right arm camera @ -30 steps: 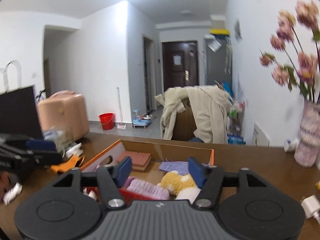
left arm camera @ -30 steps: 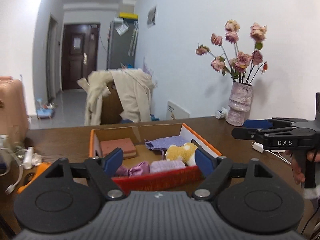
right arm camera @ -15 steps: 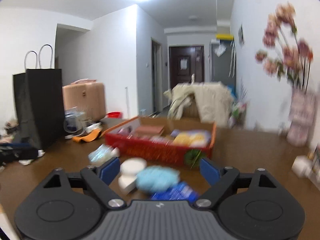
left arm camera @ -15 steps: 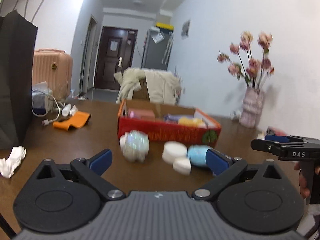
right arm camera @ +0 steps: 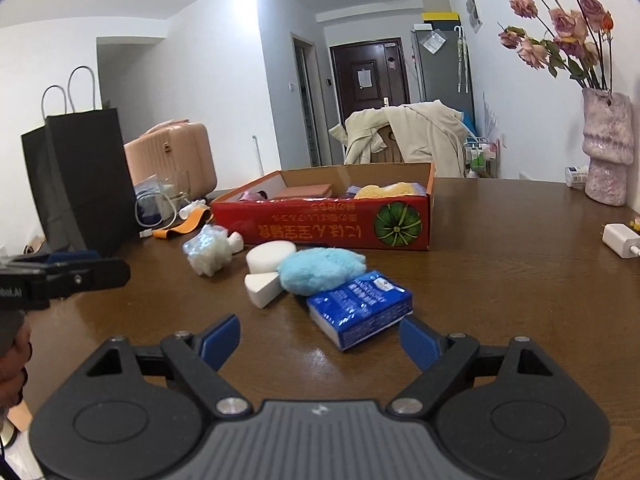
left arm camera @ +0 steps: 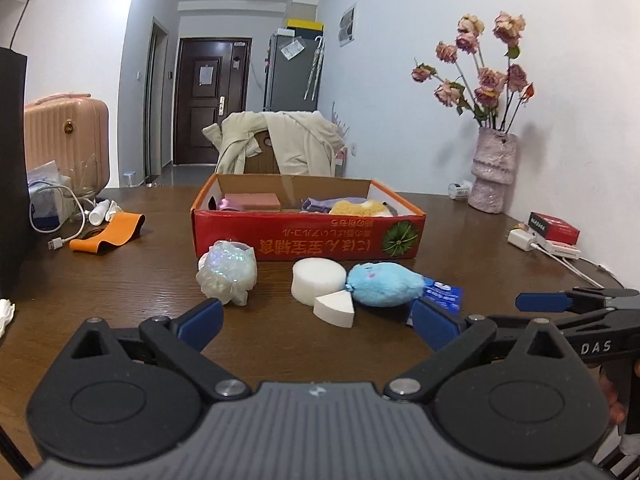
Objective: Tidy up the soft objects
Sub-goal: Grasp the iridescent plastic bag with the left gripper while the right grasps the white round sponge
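At the far left of your table (left arm camera: 120, 280) a black paper bag (right arm camera: 80, 176) stands upright, with a pink suitcase (left arm camera: 66, 140) behind it. Near them lie a white cable (left arm camera: 66, 236) and an orange band (left arm camera: 108, 234).

Your left gripper (left arm camera: 316, 320) hovers low over the wood with its jaws spread wide and nothing between them. Just ahead of it sits a white glittery puff (left arm camera: 228, 276), apart from the other loose things.

Behind the puff stands the red cardboard box (left arm camera: 308, 236), open at the top. Inside it you can see a pink block (left arm camera: 252, 200) at the left, a purple cloth (left arm camera: 320, 202) and a yellow plush (left arm camera: 360, 208) toward the right.

In front of the box a round white sponge (left arm camera: 318, 276) touches a white wedge sponge (left arm camera: 334, 310), and a blue plush (left arm camera: 384, 284) lies against both. A blue tissue pack (right arm camera: 360, 308) rests just beside the blue plush, on its right.

Your right gripper (right arm camera: 320, 340) is also wide open and holds nothing; the tissue pack lies just ahead of its fingers, toward the right one.

Further right, a white charger (right arm camera: 620, 240) lies on the table, and a pink vase (right arm camera: 606, 148) with dried roses (left arm camera: 480, 64) stands by the wall.
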Tool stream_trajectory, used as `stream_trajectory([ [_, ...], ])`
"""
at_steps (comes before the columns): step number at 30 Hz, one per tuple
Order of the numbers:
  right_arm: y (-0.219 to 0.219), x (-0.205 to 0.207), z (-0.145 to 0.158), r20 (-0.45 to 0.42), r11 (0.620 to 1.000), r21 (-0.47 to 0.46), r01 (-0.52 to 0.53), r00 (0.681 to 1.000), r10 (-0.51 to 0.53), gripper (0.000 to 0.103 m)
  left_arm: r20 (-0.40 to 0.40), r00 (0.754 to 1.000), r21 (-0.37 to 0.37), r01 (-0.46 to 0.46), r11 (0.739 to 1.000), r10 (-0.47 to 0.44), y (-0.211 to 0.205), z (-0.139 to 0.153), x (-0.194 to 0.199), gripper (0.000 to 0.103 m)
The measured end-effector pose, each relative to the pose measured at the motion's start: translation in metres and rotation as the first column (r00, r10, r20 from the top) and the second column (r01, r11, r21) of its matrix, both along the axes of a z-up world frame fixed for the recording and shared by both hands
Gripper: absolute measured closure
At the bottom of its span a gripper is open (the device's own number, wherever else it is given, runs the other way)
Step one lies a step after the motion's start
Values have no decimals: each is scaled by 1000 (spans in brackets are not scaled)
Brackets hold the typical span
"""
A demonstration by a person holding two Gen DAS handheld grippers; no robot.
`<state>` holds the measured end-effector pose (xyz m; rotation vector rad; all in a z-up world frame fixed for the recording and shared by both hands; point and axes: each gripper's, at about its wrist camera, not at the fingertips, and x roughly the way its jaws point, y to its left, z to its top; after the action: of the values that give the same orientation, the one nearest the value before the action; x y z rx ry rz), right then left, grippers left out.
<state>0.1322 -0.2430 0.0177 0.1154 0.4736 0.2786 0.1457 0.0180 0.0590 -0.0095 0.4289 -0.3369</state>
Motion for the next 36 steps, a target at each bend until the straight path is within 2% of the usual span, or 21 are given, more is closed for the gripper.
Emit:
stream_trajectory([
  [8, 8, 47, 9, -16, 999, -17, -45, 999, 44, 17, -76, 990, 1, -117, 993, 117, 11, -14, 56, 0],
  [13, 31, 87, 18, -21, 993, -57, -102, 995, 100, 18, -86, 985, 5, -147, 989, 147, 21, -15, 96, 0],
  [19, 71, 137, 14, -70, 980, -106, -169, 984, 162, 18, -114, 981, 26, -153, 988, 155, 29, -27, 146, 2],
  [21, 84, 153, 11, -91, 973, -131, -191, 980, 180, 20, -138, 979, 13, -148, 989, 148, 33, -34, 158, 9],
  [25, 107, 182, 1, -133, 963, -173, -208, 974, 186, 28, -217, 972, -92, -116, 989, 94, 48, -49, 173, 49],
  [26, 111, 188, -3, -149, 961, -182, -209, 972, 183, 35, -233, 970, -123, -105, 987, 74, 52, -52, 174, 53],
  [27, 116, 195, -7, -172, 959, -197, -205, 970, 172, 38, -239, 969, -138, -98, 985, 63, 55, -53, 176, 53],
  [28, 120, 201, -12, -199, 956, -215, -200, 967, 157, 47, -237, 969, -152, -100, 983, 62, 58, -53, 175, 56],
  [31, 125, 205, -17, -205, 958, -215, -188, 968, 144, 47, -239, 970, -196, -102, 975, 54, 65, -51, 174, 59],
  [36, 126, 203, -16, -206, 964, -200, -176, 969, 135, 48, -233, 972, -206, -88, 975, 38, 64, -48, 172, 61],
])
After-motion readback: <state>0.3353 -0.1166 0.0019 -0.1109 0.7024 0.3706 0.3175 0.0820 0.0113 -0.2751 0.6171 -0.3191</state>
